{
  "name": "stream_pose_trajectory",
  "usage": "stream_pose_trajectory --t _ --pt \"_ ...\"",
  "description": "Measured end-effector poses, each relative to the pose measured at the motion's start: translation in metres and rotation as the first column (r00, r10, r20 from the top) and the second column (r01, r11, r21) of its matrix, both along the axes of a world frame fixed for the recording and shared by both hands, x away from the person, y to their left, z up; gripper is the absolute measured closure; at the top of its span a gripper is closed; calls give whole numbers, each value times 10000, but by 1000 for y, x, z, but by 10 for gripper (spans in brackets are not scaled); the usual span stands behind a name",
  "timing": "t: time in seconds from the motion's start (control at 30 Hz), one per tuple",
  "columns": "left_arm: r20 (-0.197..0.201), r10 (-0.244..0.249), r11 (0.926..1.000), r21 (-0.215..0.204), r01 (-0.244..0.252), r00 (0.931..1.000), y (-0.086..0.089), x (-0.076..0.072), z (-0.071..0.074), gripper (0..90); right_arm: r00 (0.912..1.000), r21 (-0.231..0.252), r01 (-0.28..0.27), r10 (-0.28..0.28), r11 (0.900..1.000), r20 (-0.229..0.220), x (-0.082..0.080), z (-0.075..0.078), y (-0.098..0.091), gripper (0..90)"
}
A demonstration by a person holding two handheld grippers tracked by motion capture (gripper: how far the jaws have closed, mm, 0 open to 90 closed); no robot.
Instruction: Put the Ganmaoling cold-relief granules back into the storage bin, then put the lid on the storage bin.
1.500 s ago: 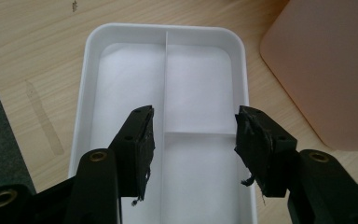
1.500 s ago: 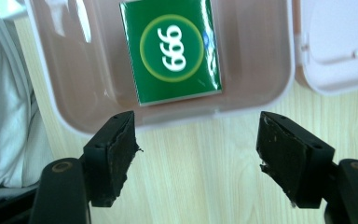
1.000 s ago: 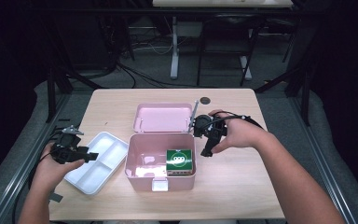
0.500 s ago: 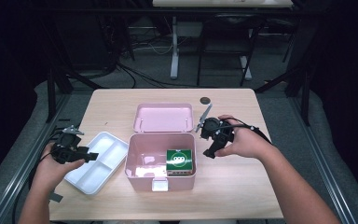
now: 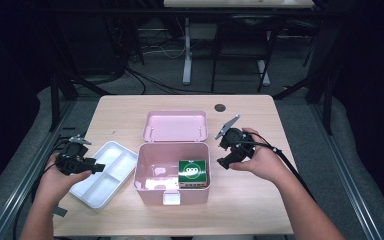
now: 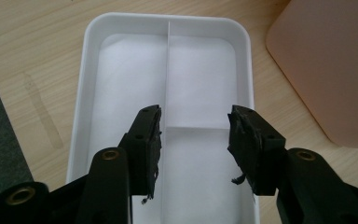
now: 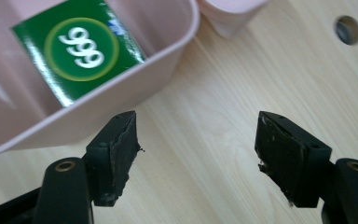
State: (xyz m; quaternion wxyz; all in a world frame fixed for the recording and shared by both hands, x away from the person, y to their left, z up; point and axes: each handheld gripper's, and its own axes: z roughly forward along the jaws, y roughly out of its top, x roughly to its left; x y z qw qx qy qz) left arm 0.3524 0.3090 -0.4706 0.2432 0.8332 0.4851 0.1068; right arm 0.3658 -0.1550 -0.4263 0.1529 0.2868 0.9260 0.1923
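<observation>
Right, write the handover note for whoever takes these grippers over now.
Left gripper: jaws have just been closing, with nothing pressed between them, poised over the white divided tray, which is empty.
Right gripper: open, empty, over bare table beside the right wall of the pink box.
Pink box stands open, its lid lying flat behind it. A green 999 carton sits in its right half.
Done: box opened, tray out on the table to the box's left.
Left, probably: tray back into the box, lid shut.

Probably a lab: bare wooden table (image 5: 130, 110) in a metal frame (image 5: 55, 100), floor cables (image 5: 150, 80) behind.
</observation>
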Motion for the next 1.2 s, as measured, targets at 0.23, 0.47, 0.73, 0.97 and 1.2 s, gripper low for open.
stream_pose_trajectory --t 0.23,0.47,0.73,0.97,1.2 --pt "-250 71 10000 0 -71 9997 -2 4 -2 564 9932 964 1080 -1116 9895 329 -8 -11 -12 297" --pt "-716 -30 9993 368 57 9974 -4 7 -5 591 9879 1435 1363 -1452 9802 537 -12 -15 -19 297" --pt "-1200 -425 9971 577 497 9919 -9 13 -6 629 9816 1637 1572 -1724 9739 825 -16 -16 -23 320" --pt "-1594 -489 9940 893 637 9860 -14 19 -12 663 9801 1665 1471 -1664 9750 1082 -20 -16 -23 323" --pt "-2027 -486 9784 1872 874 9780 -22 29 -23 701 9740 2048 1633 -1907 9651 1220 -23 -19 -36 325"
